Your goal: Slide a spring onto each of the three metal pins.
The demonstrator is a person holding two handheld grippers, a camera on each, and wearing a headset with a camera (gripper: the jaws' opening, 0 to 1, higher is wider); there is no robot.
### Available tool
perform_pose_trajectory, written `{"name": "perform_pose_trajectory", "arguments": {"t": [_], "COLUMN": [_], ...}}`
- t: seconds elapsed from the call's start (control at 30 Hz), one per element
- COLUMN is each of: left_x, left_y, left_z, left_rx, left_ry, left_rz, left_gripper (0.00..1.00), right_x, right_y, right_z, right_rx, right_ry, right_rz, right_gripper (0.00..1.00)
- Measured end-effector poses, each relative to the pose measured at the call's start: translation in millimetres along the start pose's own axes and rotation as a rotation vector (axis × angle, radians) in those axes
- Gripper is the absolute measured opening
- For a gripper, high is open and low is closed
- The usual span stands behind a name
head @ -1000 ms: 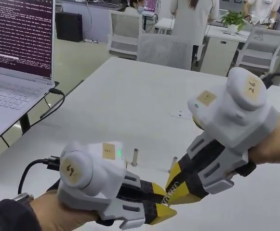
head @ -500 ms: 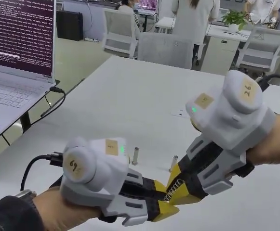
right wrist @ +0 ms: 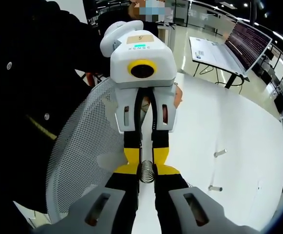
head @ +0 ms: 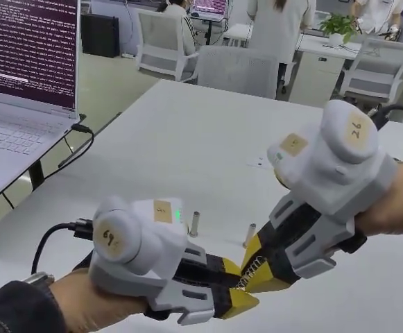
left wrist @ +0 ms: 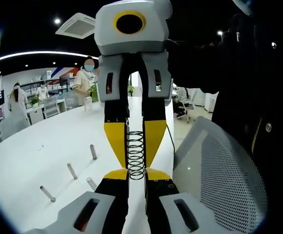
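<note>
A small steel spring (head: 250, 272) hangs between the tips of both grippers just above the white table (head: 187, 139). My left gripper (head: 245, 298) comes in from the lower left, shut on the spring's near end. My right gripper (head: 254, 269) reaches down from the right, its yellow fingers shut along the coil. In the left gripper view the spring (left wrist: 136, 146) stands upright between both pairs of fingers. Two upright metal pins (head: 195, 224) (head: 250, 234) stand just behind the tips. Three pins (left wrist: 71, 170) show in a row in the left gripper view, with a loose spring (left wrist: 91, 183) lying beside them.
An open laptop (head: 21, 83) sits at the left table edge with a black cable (head: 69, 149) trailing from it. A small white label (head: 260, 163) lies mid-table. A white mesh chair (left wrist: 219, 165) stands close to the table. Chairs, desks and people are behind.
The left gripper has edged slightly up and right toward the right gripper. The spring stays held between both sets of tips. The pins have not moved.
</note>
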State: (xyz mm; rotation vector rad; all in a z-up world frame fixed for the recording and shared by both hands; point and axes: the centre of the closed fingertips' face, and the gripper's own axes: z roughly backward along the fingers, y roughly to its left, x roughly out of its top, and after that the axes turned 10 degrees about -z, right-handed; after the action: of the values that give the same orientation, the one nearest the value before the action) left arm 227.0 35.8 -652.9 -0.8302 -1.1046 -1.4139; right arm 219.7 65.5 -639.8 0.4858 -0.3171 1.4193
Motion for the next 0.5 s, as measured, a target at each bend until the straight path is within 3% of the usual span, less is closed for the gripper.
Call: {"name": "perform_pose_trajectory", "arguments": {"t": [0.27,0.5], "left_x": [-0.2,2.1], "left_y": [0.1,0.4], "left_z": [-0.5,-0.1], "left_rx": [0.001,0.004], "left_ry": [-0.003,-0.017], "left_rz": [0.013,0.033], "left_gripper": [0.13,0.28], "right_x": [-3.8,-7.8], "right_y": [-3.8,-5.7], "right_z": [5.6,11.0], "right_rx": [-0.014,-0.021], "right_ry": [-0.002,-0.007], "right_rz": [-0.015,-0.029], "right_gripper": [0.08,0.08]}}
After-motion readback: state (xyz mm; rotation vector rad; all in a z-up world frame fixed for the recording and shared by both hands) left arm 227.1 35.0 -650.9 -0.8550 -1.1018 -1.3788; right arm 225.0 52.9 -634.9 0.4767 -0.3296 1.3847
